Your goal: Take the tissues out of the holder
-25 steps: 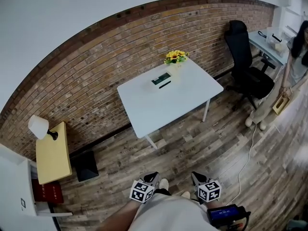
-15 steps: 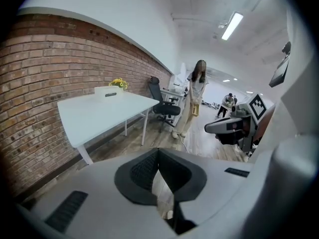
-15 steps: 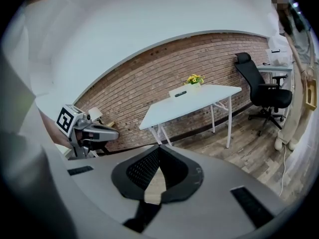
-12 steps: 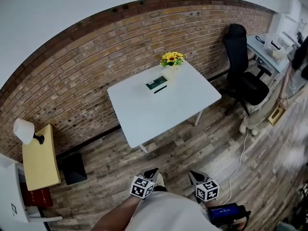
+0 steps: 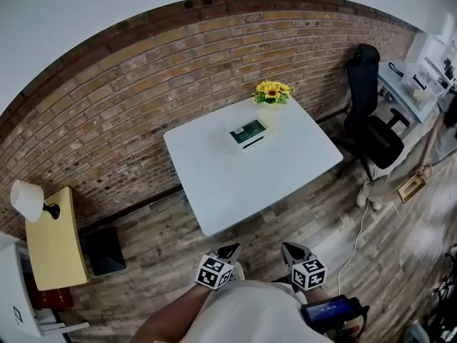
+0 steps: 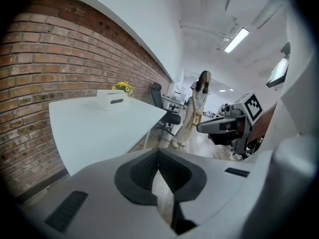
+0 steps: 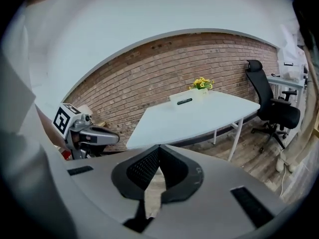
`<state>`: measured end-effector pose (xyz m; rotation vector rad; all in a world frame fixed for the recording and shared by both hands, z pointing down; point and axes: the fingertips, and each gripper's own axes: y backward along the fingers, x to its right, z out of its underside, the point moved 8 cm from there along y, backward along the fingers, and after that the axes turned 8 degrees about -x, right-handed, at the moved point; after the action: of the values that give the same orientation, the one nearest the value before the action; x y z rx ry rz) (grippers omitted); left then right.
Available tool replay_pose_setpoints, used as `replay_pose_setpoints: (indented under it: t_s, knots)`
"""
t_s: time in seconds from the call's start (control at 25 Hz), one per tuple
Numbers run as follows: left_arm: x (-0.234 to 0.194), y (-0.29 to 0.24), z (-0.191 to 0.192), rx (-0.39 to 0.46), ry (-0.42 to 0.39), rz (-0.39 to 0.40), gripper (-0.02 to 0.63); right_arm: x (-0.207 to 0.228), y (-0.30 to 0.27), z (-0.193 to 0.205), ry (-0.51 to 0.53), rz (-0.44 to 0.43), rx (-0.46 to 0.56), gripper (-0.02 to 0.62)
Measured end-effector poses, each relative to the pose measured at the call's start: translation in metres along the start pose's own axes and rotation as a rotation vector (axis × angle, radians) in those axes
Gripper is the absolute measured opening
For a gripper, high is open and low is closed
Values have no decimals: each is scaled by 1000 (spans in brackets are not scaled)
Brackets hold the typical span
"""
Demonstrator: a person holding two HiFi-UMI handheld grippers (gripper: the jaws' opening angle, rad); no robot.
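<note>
Both my claws are closed tight and hold nothing: left claw (image 5: 230, 251) and right claw (image 5: 288, 249) hang over the wood-plank floor (image 5: 285, 216). The white rectangular tissue holder (image 5: 248, 133) sits well away on the square white counter (image 5: 235, 184), near yellow flowers (image 5: 273, 91). The tissues are too small to make out. A red brick wall (image 5: 143, 84) stands behind.

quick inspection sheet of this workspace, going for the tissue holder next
surface: white table against the brick wall, mostly bare
job's things: tissue holder near the table's far edge, untouched; tissues too small to make out
clutter: sunflower vase beside the holder; nothing else seen
grippers: left gripper and right gripper both shut and empty, over the floor, short of the table
cables: white cable trailing across the floor right of the table
surroundings: black office chair, yellow side table with a lamp, a person standing further off
</note>
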<state>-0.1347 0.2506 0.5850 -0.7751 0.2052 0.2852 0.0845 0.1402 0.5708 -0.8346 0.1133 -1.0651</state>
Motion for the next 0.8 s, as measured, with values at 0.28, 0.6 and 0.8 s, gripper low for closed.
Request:
replay_pose_setpoints:
  t_s: [0.28, 0.6, 0.8]
  knots:
    - [-43, 5, -5, -5, 58, -54, 8, 2, -37, -36, 51, -21, -19, 6]
    - [-63, -18, -32, -32, 61, -89, 8, 37, -85, -74, 69, -88, -26, 6]
    - [-76, -41, -77, -18, 77, -123, 8, 66, -119, -114, 103, -162, -27, 6]
